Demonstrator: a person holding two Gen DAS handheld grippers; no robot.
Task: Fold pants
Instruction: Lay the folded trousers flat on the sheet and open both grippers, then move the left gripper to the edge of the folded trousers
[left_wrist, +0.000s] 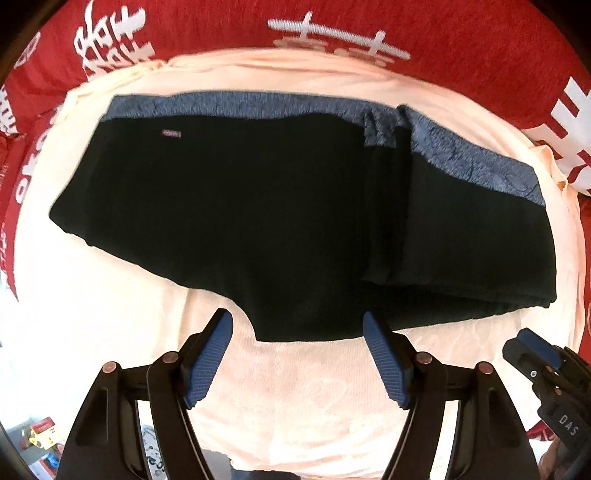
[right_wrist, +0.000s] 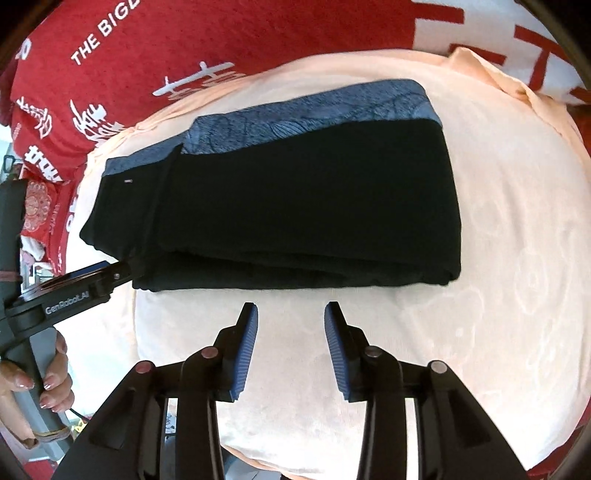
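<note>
Black pants (left_wrist: 258, 221) with a blue-grey patterned waistband (left_wrist: 236, 107) lie folded on a pale peach cloth (left_wrist: 295, 387). The right part is doubled over into a thicker stack (right_wrist: 295, 206). My left gripper (left_wrist: 297, 321) hangs open just above the pants' near edge, with only the hem showing between its blue pads. In the right wrist view the left gripper (right_wrist: 122, 273) is by the near left corner of the stack. My right gripper (right_wrist: 291, 308) stands open over bare cloth, a little short of the folded edge, holding nothing. It also shows at the lower right of the left wrist view (left_wrist: 532, 350).
A red cloth with white characters (left_wrist: 369, 33) surrounds the peach cloth on the far side and both flanks. A person's hand (right_wrist: 51, 373) grips the left gripper's handle. Small colourful boxes (left_wrist: 40, 435) lie below the surface's near left edge.
</note>
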